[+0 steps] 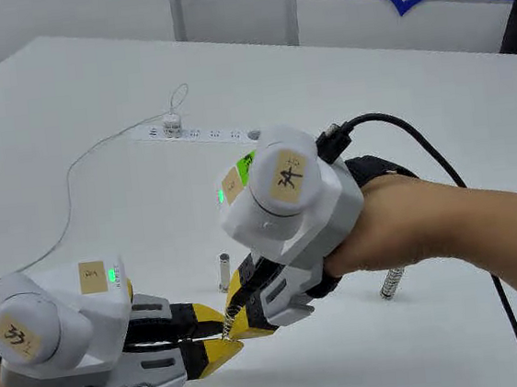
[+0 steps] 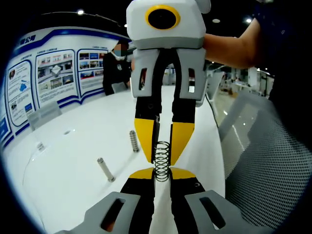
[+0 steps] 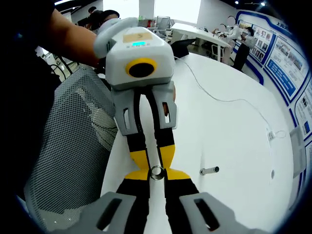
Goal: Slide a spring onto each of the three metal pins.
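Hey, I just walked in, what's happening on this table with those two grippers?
A person is working two handheld grippers over a white table. The left gripper and right gripper meet tip to tip, both pinching a small spring between them. Whether a pin sits inside it, I cannot tell. A bare metal pin stands on the table just behind them, and another pin further right seems to wear a spring already.

1. This looks like an office-style showroom or lab hall.
2. Blue-trimmed display boards (image 2: pixel 53 73) with photos and text line the wall.
3. A long white counter (image 1: pixel 396 96) carries a power strip (image 1: pixel 197 133) and a thin cable (image 1: pixel 72 176).
4. A mesh office chair (image 3: pixel 73 146) stands beside the counter, under ceiling spotlights (image 2: pixel 80 12).
5. People (image 3: pixel 242 46) stand by further tables.
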{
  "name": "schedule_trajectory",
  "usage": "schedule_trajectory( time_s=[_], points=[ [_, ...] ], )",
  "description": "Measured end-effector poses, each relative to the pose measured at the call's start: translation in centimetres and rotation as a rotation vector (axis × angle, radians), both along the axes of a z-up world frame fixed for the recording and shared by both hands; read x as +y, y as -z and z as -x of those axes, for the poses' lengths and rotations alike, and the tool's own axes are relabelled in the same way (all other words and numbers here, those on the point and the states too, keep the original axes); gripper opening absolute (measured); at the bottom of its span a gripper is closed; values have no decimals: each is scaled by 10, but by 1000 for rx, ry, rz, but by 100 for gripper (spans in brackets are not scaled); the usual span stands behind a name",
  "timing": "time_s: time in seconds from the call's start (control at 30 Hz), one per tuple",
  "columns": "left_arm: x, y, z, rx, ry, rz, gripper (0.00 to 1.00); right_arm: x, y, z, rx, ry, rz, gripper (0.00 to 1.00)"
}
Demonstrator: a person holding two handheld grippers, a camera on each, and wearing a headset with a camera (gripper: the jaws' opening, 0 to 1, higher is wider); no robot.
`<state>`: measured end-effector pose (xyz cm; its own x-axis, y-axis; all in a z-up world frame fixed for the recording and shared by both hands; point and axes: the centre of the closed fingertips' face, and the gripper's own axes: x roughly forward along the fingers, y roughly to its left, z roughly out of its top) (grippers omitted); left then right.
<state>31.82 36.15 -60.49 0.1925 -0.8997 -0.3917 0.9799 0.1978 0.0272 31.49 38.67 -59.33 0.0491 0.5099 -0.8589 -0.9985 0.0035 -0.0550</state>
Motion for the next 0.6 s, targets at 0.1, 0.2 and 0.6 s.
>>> schedule_trajectory(
  time_s=[0.1,0.2,0.6],
  points=[
    [0,0,-1,-3,-1,2,12,0,0,-1,2,1,3,12],
    [1,-1,-1,0,-7,5,16,-1,0,-3,-1,2,9,12],
    [11,1,-9,15,-63,10,33,-6,-4,-15,-15,29,17,12]
  ],
)
